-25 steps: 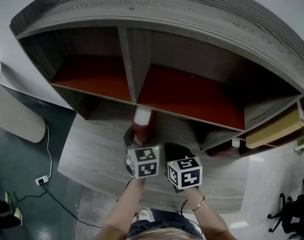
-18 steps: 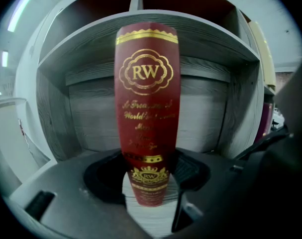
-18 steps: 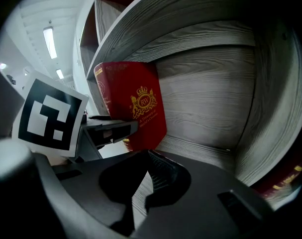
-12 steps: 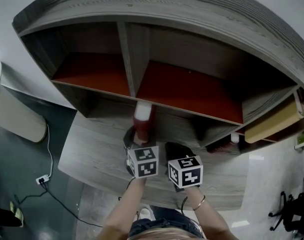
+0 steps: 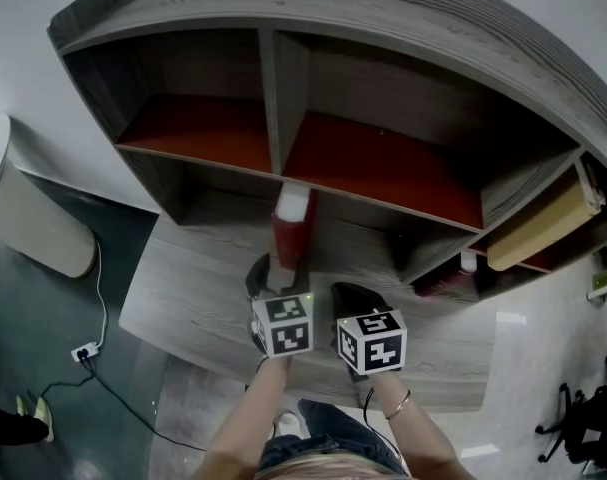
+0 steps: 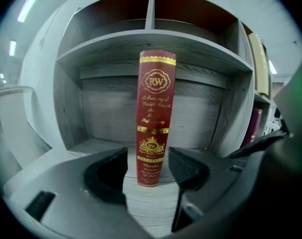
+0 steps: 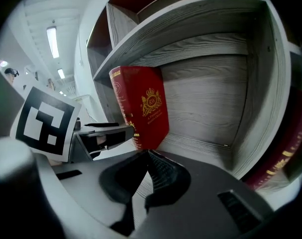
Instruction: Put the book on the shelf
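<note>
A red book [image 5: 291, 230] with gold print stands upright on the grey wooden shelf board [image 5: 198, 278], in the lower compartment. In the left gripper view its spine [image 6: 153, 118] faces me. My left gripper [image 5: 275, 276] is open, one jaw on each side of the book's foot [image 6: 149, 159], with a small gap at both sides. My right gripper [image 5: 351, 298] hovers just right of the left one, shut on nothing. In the right gripper view the book's cover [image 7: 143, 108] rises just beyond the closed tips [image 7: 142, 154].
Two red-floored compartments [image 5: 383, 168] lie above the board. Dark red books [image 5: 453, 278] and a tan one [image 5: 543, 228] stand in the right-hand section. A divider wall [image 7: 262, 113] closes the compartment on the right. A white unit [image 5: 33, 228] and a cable [image 5: 93, 348] lie at the left.
The head view has shifted, so the shelf sits a little more to the right. The book shows taller and more upright. Both grippers stay almost where they were.
</note>
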`<move>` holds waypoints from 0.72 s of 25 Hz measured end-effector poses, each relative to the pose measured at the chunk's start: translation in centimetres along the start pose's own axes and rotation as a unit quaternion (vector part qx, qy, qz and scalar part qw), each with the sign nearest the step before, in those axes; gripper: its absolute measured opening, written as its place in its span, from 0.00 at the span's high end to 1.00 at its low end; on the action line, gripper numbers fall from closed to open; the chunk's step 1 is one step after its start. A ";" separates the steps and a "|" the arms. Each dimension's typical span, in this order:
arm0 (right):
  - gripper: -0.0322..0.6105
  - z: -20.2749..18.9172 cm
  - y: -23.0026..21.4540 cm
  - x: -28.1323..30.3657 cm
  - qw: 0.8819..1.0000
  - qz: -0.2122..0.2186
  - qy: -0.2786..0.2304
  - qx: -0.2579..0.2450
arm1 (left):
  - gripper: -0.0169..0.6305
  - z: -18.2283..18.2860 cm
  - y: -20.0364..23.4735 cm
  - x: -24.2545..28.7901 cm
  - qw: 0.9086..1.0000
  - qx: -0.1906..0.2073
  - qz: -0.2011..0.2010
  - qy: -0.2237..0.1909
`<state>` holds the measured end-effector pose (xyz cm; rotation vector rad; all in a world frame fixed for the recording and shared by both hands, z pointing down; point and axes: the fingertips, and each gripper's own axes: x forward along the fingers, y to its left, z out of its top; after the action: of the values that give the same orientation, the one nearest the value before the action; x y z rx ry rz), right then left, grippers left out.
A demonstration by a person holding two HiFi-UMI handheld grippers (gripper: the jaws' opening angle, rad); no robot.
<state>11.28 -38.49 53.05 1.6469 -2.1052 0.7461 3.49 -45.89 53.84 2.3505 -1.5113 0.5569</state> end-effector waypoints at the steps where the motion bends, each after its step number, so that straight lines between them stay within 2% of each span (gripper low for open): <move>1: 0.94 0.0 0.2 -0.2 1.000 0.000 -0.002 0.000 | 0.60 -0.1 0.0 -0.3 1.000 0.000 -0.002 0.001; 9: 0.94 -0.3 2.4 -1.9 1.000 0.005 -0.017 -0.002 | 0.61 -0.3 0.0 -3.8 1.000 0.000 -0.017 -0.006; 11: 0.94 -0.4 3.2 -2.3 1.000 0.007 -0.021 -0.002 | 0.67 0.0 0.1 -4.9 1.000 0.008 -0.019 -0.015; 13: 0.94 -0.6 3.9 -2.8 1.000 0.010 -0.024 -0.005 | 0.77 -0.1 0.2 -6.0 0.999 0.013 -0.020 -0.022; 18: 0.94 -1.1 5.1 -4.1 0.999 0.009 -0.032 -0.008 | 0.90 -0.7 0.2 -8.2 0.999 0.006 -0.031 -0.032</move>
<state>7.32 -33.70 50.60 1.6672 -2.1665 0.6879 0.10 -39.13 50.60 2.4370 -1.4606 0.4823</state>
